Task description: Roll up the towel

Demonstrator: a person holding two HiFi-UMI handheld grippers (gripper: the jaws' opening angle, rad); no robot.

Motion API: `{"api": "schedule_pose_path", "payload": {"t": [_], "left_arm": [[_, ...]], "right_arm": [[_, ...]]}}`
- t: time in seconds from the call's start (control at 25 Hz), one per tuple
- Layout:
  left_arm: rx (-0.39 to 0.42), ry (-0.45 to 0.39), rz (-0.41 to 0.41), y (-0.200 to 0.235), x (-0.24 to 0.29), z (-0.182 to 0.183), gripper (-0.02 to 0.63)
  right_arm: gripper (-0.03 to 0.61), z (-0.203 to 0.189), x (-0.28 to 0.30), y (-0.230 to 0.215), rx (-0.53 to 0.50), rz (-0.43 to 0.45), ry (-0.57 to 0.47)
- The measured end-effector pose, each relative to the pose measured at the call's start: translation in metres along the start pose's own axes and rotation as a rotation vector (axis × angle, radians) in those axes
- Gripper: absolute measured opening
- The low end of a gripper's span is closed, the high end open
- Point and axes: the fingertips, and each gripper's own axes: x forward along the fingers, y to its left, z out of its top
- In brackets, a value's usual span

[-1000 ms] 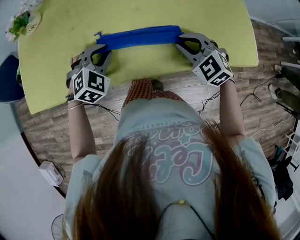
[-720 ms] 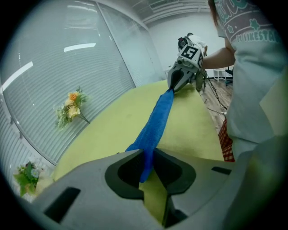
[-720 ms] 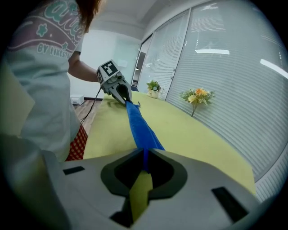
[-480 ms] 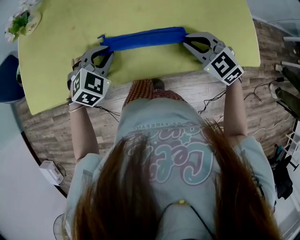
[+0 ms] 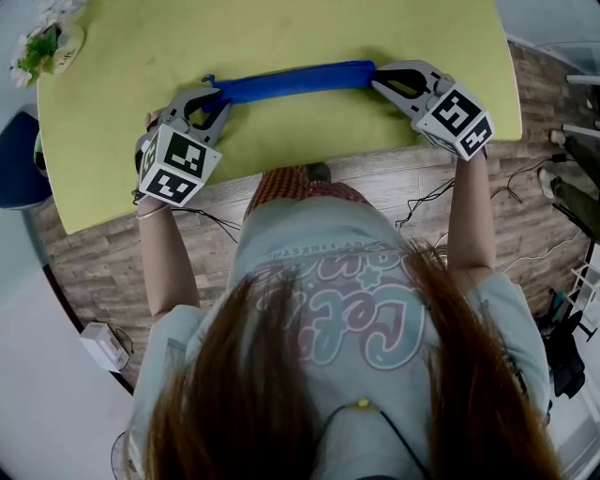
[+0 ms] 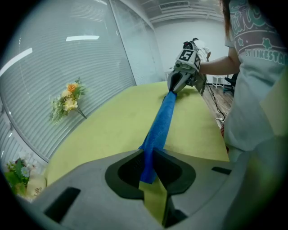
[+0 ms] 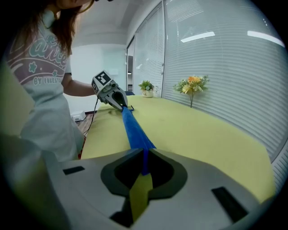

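The blue towel [image 5: 292,81] lies as a long narrow band across the yellow-green table [image 5: 281,28], stretched between my two grippers. My left gripper [image 5: 215,91] is shut on the towel's left end, and the cloth [image 6: 161,120] runs out from between its jaws [image 6: 148,156] toward the other gripper [image 6: 182,79]. My right gripper [image 5: 376,79] is shut on the right end. In the right gripper view the towel [image 7: 133,129] leaves its jaws [image 7: 144,158] and reaches the left gripper [image 7: 112,95]. The band hangs taut just above the tabletop.
A small potted plant [image 5: 41,43] stands at the table's far left corner, and a bunch of flowers [image 6: 67,99] lies farther along that edge. The table's near edge [image 5: 281,169] runs just below the grippers. Cables [image 5: 427,195] trail on the wooden floor. A dark chair [image 5: 13,150] is at left.
Both grippers have carried the towel farther from the person across the table and rolled their wrists. The band looks narrower and tighter than before.
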Motion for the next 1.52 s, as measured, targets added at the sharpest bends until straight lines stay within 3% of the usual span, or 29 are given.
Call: {"api": "schedule_pose_path", "payload": {"t": [0.32,0.84,1.24,1.52], "left_arm": [[-0.036,-0.001,-0.02,0.015,0.006,0.004,0.066],[-0.04,-0.009,0.015,0.036,0.016,0.012,0.067],[-0.063,-0.036,0.115,0.044,0.018,0.013,0.073],[-0.059,-0.065,0.185,0.054,0.011,0.017,0.12]], "right_arm": [[0.04,0.005,0.002,-0.018,0.022,-0.034,-0.005],[0.043,0.007,0.005,-0.04,0.032,-0.113,-0.023],[0.049,0.004,0.01,-0.048,0.057,-0.177,-0.055],[0.095,0.006,0.002,-0.053,0.082,-0.225,-0.093]]}}
